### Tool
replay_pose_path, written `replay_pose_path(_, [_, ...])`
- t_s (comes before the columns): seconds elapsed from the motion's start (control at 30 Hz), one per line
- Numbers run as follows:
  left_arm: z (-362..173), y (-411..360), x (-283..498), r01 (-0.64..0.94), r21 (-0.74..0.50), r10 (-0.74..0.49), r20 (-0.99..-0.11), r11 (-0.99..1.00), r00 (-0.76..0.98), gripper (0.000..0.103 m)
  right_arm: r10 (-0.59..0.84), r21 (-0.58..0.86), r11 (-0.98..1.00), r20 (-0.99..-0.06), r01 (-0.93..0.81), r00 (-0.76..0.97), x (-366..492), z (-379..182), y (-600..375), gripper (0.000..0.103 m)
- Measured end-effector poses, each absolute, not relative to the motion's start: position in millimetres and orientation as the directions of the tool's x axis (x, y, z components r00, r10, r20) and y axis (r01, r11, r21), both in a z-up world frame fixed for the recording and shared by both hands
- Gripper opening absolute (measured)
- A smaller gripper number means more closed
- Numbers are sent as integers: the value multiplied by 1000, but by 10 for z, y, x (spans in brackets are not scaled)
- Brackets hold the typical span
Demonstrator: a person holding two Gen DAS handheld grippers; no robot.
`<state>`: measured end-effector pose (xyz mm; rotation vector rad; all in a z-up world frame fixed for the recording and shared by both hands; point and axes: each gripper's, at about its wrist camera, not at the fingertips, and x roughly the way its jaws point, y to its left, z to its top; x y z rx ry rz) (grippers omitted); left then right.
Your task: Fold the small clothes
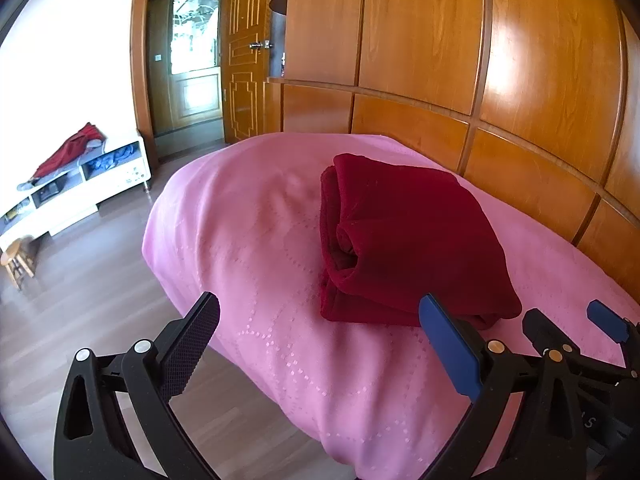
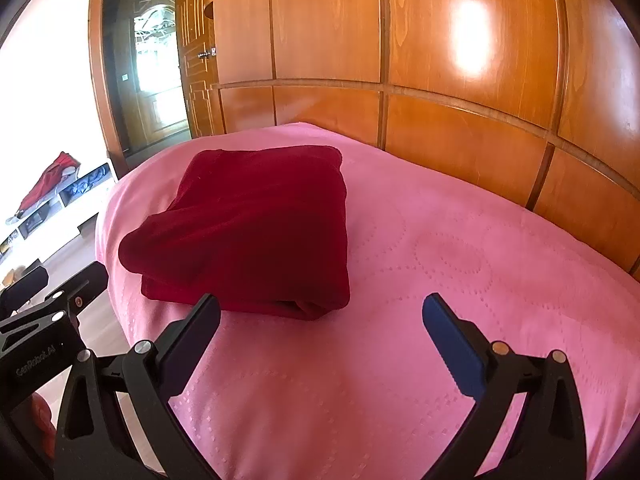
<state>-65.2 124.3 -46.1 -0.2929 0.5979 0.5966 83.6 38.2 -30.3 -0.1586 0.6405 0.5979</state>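
A dark red garment (image 1: 404, 236) lies folded into a thick rectangular bundle on the pink bedspread (image 1: 256, 240). It also shows in the right wrist view (image 2: 256, 228) on the bedspread (image 2: 440, 264). My left gripper (image 1: 320, 314) is open and empty, just short of the bundle's near edge. My right gripper (image 2: 320, 314) is open and empty, in front of the bundle's near right corner. The right gripper shows at the right edge of the left wrist view (image 1: 572, 324). The left gripper shows at the left edge of the right wrist view (image 2: 68, 276).
A wooden panelled wardrobe (image 1: 460, 60) stands close behind the bed. A wooden door (image 1: 244, 48) stands open at the back left. A white low cabinet (image 1: 76, 192) with a red cloth on it and a small wooden stool (image 1: 16, 260) stand on the wood floor, left.
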Motion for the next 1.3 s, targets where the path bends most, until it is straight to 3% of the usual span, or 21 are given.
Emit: replay_pose_path(1.3, [-408, 1344, -673, -608, -108, 435, -601, 787, 670, 99, 493, 37, 808, -588, -588, 641, 774, -240, 447, 101])
